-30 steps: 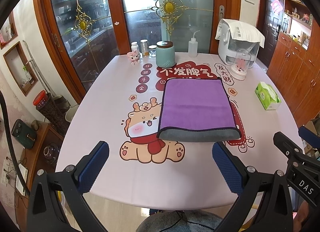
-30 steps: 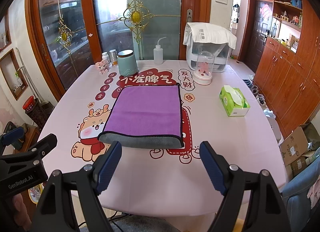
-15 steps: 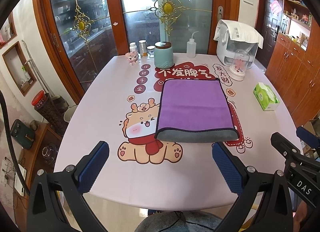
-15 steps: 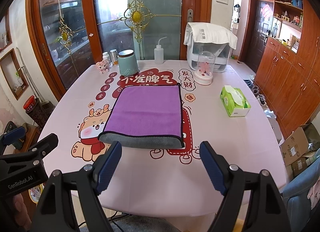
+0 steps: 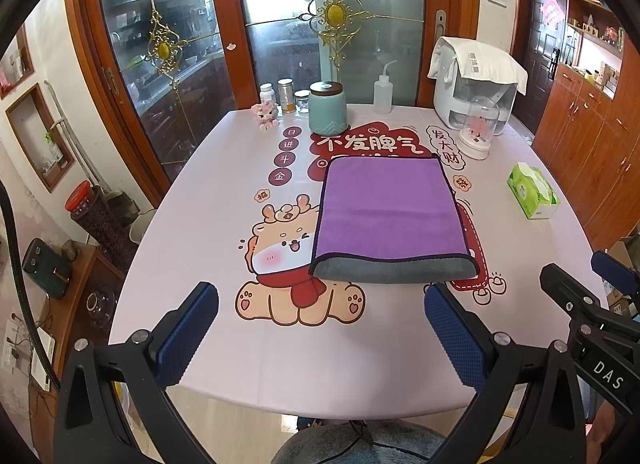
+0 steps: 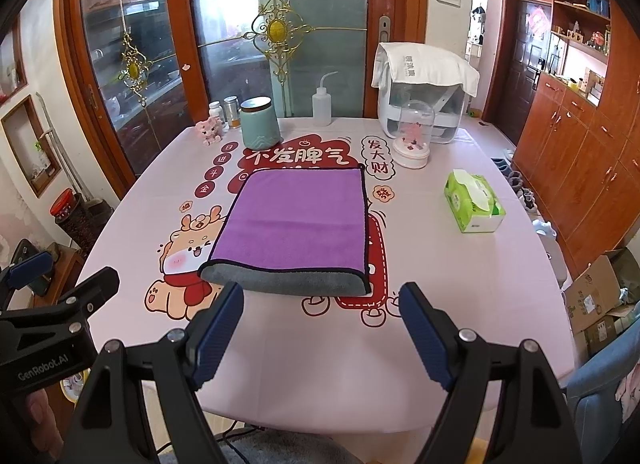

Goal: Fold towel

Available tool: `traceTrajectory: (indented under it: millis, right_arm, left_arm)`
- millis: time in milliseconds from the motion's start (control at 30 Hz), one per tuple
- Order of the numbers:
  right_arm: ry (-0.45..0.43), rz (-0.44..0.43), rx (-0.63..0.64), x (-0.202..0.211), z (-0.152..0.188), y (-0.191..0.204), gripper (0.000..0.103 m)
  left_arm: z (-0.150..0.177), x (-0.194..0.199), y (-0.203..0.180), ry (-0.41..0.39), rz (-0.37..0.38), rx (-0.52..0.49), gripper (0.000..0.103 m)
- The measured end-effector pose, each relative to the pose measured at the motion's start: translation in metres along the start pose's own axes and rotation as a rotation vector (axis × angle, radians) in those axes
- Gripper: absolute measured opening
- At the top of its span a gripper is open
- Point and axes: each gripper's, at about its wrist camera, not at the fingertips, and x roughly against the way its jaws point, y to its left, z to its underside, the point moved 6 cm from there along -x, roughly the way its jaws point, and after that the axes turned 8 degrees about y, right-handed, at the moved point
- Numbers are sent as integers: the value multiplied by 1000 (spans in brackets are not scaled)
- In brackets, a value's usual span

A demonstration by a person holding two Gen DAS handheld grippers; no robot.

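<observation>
A purple towel [image 5: 388, 209] with a grey underside lies folded flat in the middle of the pink printed table [image 5: 224, 183]; its rounded fold edge faces me. It also shows in the right wrist view [image 6: 296, 219]. My left gripper [image 5: 320, 328] is open and empty, held above the table's near edge, short of the towel. My right gripper [image 6: 320, 324] is open and empty, just in front of the towel's fold. Each gripper's body shows at the edge of the other's view.
At the table's far end stand a teal canister [image 5: 328, 107], small jars [image 5: 286, 95], a squeeze bottle [image 5: 382, 91], a white appliance [image 5: 476, 91] and a glass dome [image 5: 478, 129]. A green tissue box [image 5: 532, 195] lies at the right. A chair cushion [image 5: 360, 444] is below the near edge.
Both grippers have stayed open and almost still; the left view has shifted very slightly. The towel has not moved.
</observation>
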Motion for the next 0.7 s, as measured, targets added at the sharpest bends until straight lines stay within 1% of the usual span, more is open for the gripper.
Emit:
traceTrajectory:
  millis: [433, 700]
  right_arm:
    - [9, -25, 12, -1, -1, -5, 81]
    - [0, -41, 26, 1, 0, -6, 81]
  left_arm:
    - [4, 0, 0, 1, -10, 7, 103]
    - [5, 3, 0, -1, -21, 10, 103]
